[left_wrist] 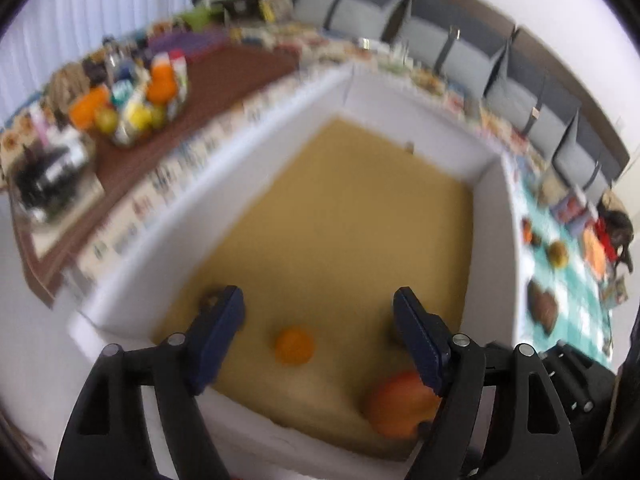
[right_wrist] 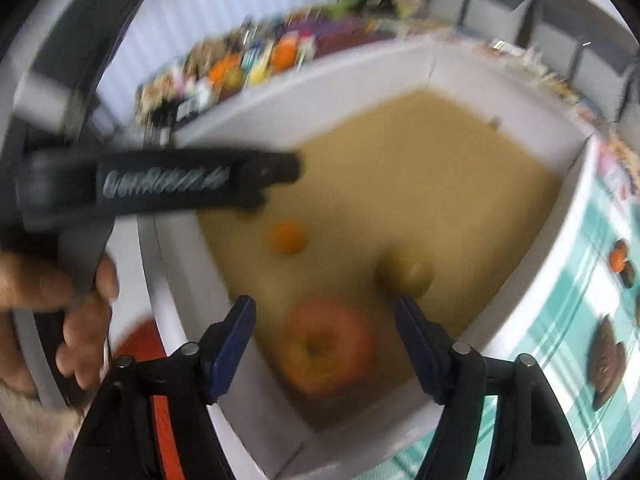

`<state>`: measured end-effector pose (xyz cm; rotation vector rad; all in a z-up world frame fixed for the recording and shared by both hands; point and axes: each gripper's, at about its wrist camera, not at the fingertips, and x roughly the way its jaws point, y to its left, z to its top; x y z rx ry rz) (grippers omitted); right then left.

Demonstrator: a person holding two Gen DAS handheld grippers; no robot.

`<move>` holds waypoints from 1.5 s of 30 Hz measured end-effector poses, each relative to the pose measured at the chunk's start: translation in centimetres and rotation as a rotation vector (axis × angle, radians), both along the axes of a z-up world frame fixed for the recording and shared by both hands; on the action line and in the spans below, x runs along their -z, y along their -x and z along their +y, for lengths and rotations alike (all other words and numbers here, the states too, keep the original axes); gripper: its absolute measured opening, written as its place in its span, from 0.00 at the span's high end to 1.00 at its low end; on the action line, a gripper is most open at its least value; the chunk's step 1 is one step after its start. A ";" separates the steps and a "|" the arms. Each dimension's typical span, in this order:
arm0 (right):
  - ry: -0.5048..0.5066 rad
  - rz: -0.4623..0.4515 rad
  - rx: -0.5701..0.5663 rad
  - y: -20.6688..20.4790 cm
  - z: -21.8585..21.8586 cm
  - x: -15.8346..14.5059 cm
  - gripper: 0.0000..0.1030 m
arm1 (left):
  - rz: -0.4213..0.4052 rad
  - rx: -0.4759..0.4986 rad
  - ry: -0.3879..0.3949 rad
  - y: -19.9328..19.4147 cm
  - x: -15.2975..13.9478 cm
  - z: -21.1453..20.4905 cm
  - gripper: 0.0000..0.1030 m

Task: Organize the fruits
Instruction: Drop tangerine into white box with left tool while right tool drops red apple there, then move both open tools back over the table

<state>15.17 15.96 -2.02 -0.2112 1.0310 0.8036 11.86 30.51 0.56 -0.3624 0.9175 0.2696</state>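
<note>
Over the white box (left_wrist: 492, 240) on the bench, you hold both tongs tilted down into it, which suits dropping fruit there. Your left tongs (left_wrist: 318, 336) are released, nothing between the pads; your right tongs (right_wrist: 324, 344) gape too, framing the big apple (right_wrist: 326, 350) without pressing it. That apple, a small orange (right_wrist: 287, 237) and what looks like a greenish fruit (right_wrist: 406, 274), blurred, lie apart on the box floor. More fruit (left_wrist: 558, 254) waits on the checked cloth (left_wrist: 576, 292) beside the box.
</note>
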 end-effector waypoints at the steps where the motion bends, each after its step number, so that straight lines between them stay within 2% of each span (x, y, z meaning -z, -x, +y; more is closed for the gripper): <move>1: -0.041 -0.028 0.016 -0.4 -0.7 -1.7 0.24 | -0.028 -0.007 -0.013 0.2 -1.1 0.3 0.22; 2: -0.072 -0.058 0.031 -0.3 -1.2 -3.4 0.22 | -0.066 -0.017 -0.035 0.7 -2.9 0.3 0.21; 5: -0.155 -0.165 0.091 -0.1 -4.7 -8.3 0.18 | -0.142 -0.021 -0.053 1.6 -5.9 -0.2 0.19; 8: -0.192 -0.230 0.148 0.4 -7.4 -10.7 0.10 | -0.195 0.046 -0.049 2.0 -7.4 -3.2 0.18; 10: -0.182 -0.274 0.198 0.8 -9.8 -11.0 0.08 | -0.208 0.111 -0.032 1.9 -7.6 -6.3 0.18; 13: -0.131 -0.307 0.274 2.1 -14.7 -9.7 0.08 | -0.209 0.228 0.008 1.9 -6.6 -12.0 0.18; 17: -0.064 -0.276 0.415 4.2 -22.7 -4.8 0.08 | -0.181 0.385 0.050 2.0 -3.8 -20.2 0.18; 21: 0.032 -0.231 0.595 6.3 -31.0 1.3 0.08 | -0.100 0.498 0.011 1.9 2.1 -28.7 0.18; 25: 0.126 -0.195 0.726 8.9 -36.9 6.8 0.08 | -0.016 0.573 -0.079 1.7 8.6 -33.7 0.18; 28: 0.183 -0.149 0.752 10.3 -39.3 9.9 0.08 | 0.020 0.595 -0.157 2.1 11.6 -34.9 0.18; 31: 0.166 -0.154 0.762 9.4 -39.9 9.8 0.08 | 0.052 0.572 -0.167 2.0 13.1 -34.1 0.18; 33: 0.171 -0.157 0.781 8.2 -40.0 10.2 0.08 | 0.033 0.562 -0.168 2.3 13.1 -33.8 0.17; 35: 0.185 -0.109 0.795 7.4 -40.4 12.0 0.08 | 0.037 0.573 -0.188 2.5 13.5 -33.8 0.13; 36: 0.189 -0.103 0.798 7.8 -40.1 12.8 0.03 | 0.030 0.581 -0.190 2.7 13.6 -33.8 0.11; 37: 0.184 -0.130 0.807 8.2 -39.9 12.6 0.02 | 0.026 0.584 -0.191 2.8 13.7 -33.8 0.11; 45: 0.190 -0.123 0.815 8.2 -39.9 12.9 0.00 | 0.039 0.587 -0.205 2.5 13.9 -34.1 0.10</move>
